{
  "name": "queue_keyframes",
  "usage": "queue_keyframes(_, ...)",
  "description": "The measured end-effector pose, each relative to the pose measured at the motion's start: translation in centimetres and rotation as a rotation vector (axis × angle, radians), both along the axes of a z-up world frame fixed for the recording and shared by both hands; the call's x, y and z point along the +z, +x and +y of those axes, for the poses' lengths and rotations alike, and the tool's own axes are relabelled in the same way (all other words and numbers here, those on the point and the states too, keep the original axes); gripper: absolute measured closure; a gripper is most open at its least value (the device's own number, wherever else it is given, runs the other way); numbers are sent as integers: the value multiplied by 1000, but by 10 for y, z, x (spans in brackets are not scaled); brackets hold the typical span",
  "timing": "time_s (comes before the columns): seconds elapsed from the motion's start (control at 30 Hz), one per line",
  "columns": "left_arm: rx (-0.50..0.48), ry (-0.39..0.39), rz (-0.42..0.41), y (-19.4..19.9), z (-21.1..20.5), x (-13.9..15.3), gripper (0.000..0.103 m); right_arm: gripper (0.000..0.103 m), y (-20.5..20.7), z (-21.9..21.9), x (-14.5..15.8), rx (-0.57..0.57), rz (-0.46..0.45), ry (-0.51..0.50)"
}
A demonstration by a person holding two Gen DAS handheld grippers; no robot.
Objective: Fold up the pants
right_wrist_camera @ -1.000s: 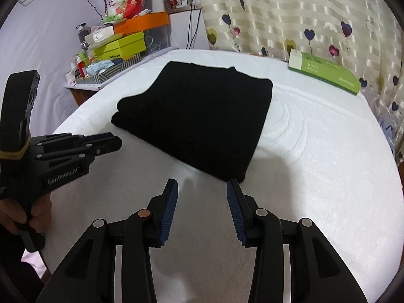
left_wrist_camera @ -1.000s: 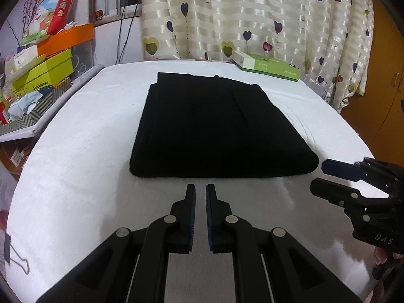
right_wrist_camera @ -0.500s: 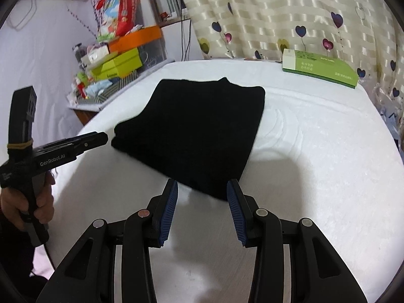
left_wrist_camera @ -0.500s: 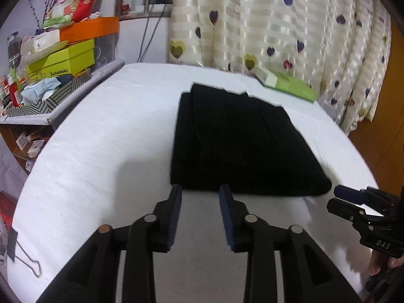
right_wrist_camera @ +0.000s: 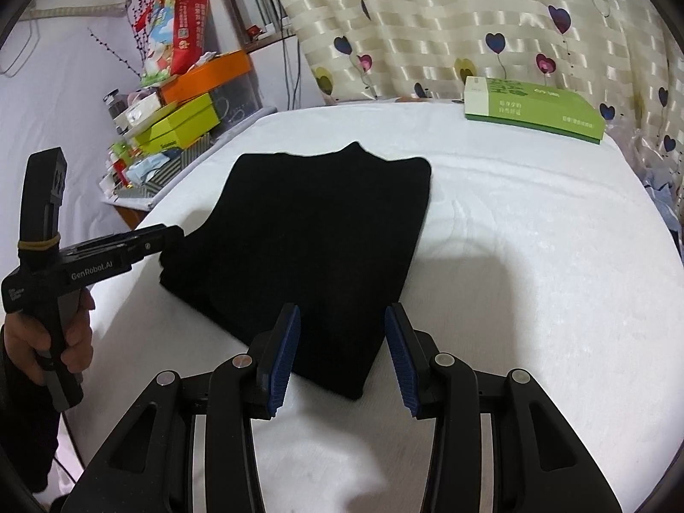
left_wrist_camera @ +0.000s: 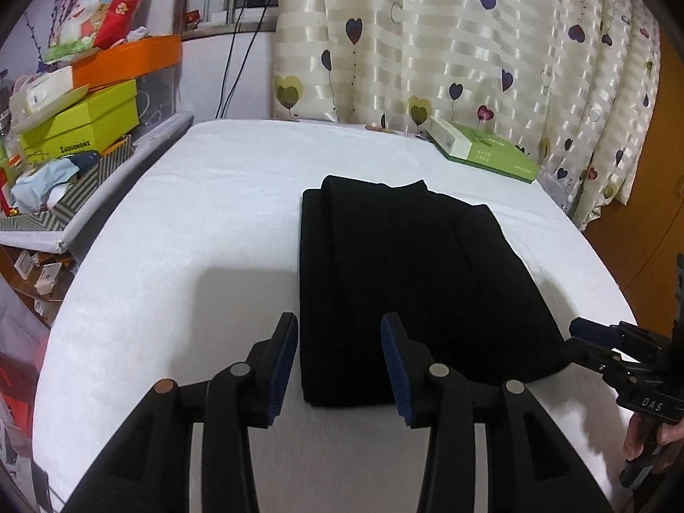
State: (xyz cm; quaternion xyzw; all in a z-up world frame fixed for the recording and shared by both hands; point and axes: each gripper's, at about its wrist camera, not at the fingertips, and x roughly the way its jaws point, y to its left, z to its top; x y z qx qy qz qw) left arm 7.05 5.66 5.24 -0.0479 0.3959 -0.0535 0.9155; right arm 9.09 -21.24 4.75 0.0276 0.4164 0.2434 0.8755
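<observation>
Pants (left_wrist_camera: 410,282): black soft knit, folded into a thick rectangle on plush white cover (left_wrist_camera: 205,222); left gripper (left_wrist_camera: 340,363), jaws just opening, and right gripper (right_wrist_camera: 342,355) gape empty.

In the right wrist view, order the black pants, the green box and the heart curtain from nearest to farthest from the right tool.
1. Black pants: folded on the white bed, near corner lying between the open right tool's fingers.
2. Green box: far right of the bed.
3. Heart curtain: hanging behind the box.

Matt black cloth pants (left_wrist_camera: 410,282), plush white bed cover (left_wrist_camera: 192,231), glossy satin curtain (left_wrist_camera: 427,42), green cardboard box (right_wrist_camera: 534,107)
</observation>
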Motion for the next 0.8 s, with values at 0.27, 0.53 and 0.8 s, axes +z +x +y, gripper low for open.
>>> queue_keyframes(0.27,-3,-4,11,22,-5,-4,59,60,28,1,-5,-3,29,29)
queue_keyframes(0.53,46,-55,57,46,23,-19,53,59,54,-8,-20,-30,89,58)
queue_keyframes(0.8,-13,-119,54,54,19,-17,51,58,75,-11,-25,-38,115,103)
